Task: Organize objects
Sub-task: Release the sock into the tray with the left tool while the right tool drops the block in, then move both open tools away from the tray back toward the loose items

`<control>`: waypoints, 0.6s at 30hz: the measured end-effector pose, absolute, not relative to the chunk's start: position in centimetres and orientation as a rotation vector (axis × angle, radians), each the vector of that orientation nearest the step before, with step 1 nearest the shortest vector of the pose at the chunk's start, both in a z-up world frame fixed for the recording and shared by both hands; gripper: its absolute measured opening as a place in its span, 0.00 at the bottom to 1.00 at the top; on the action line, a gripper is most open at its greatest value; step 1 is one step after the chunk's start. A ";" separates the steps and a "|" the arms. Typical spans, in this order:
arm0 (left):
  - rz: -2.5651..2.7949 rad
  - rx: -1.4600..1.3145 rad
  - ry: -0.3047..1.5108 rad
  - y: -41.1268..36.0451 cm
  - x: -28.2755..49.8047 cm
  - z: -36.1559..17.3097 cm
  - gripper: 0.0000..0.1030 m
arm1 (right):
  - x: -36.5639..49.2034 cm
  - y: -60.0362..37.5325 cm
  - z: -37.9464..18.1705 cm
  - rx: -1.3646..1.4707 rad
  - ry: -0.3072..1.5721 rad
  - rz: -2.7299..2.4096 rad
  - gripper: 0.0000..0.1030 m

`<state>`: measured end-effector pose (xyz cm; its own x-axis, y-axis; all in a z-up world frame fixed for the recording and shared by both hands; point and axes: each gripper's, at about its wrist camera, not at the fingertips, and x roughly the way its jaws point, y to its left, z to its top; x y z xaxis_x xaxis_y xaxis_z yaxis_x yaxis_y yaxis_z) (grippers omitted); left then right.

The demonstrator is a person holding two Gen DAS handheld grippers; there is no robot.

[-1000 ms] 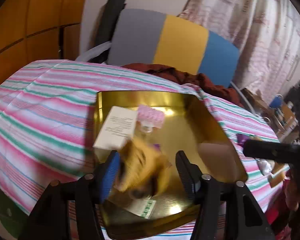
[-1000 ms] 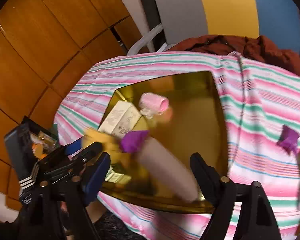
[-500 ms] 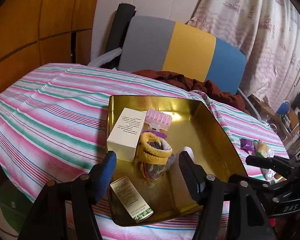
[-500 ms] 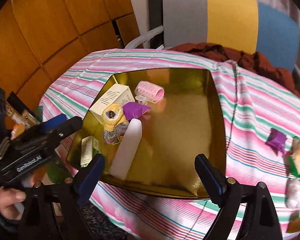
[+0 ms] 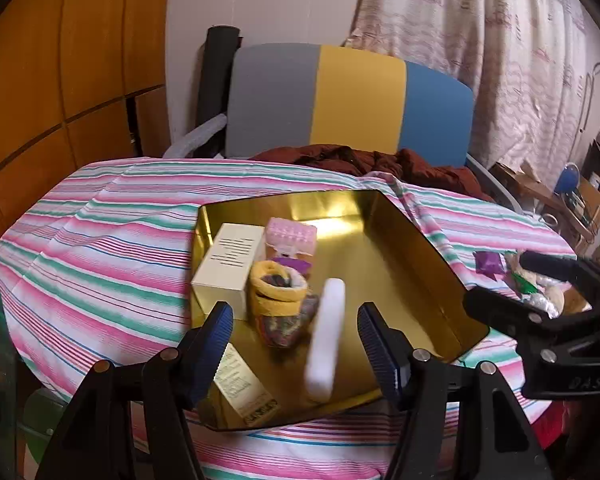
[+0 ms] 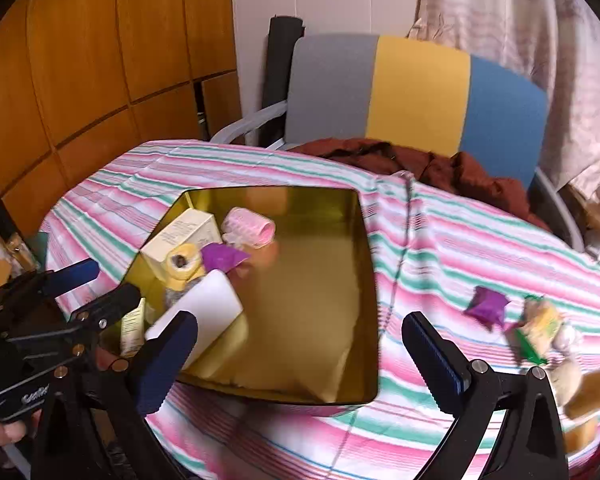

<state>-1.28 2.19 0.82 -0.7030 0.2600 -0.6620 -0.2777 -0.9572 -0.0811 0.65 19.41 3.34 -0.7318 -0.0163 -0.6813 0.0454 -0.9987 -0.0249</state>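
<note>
A gold tin tray sits on the striped tablecloth. Inside it lie a cream box, a pink hair roller, a yellow rolled sock bundle, a purple sachet, a white tube and a small flat box. My left gripper hangs open just in front of the tray, holding nothing. Over the tray's near edge, my right gripper is open and empty too. A purple wrapper and several snack packets lie on the cloth to the right.
A grey, yellow and blue chair back stands behind the table with a dark red garment draped below it. Wood panelling fills the left. Curtains hang at the right. A hand holds the left gripper.
Both grippers have drawn back from the tray. The sock bundle and white tube, earlier between the fingers, now rest in the tray. The right view has swung toward the packets.
</note>
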 end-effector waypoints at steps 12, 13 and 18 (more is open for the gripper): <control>2.538 -1.029 0.120 5.8 -0.2 -0.1 0.64 | 1.4 25.6 2.0 1.226 -0.058 -3.015 1.00; 2.526 -1.028 0.126 6.0 -0.1 -0.1 0.64 | 1.5 26.7 1.8 1.249 -0.093 -3.027 1.00; 2.461 -1.026 0.148 7.4 0.6 -0.6 0.64 | 2.6 31.4 1.7 1.307 -0.199 -3.105 1.00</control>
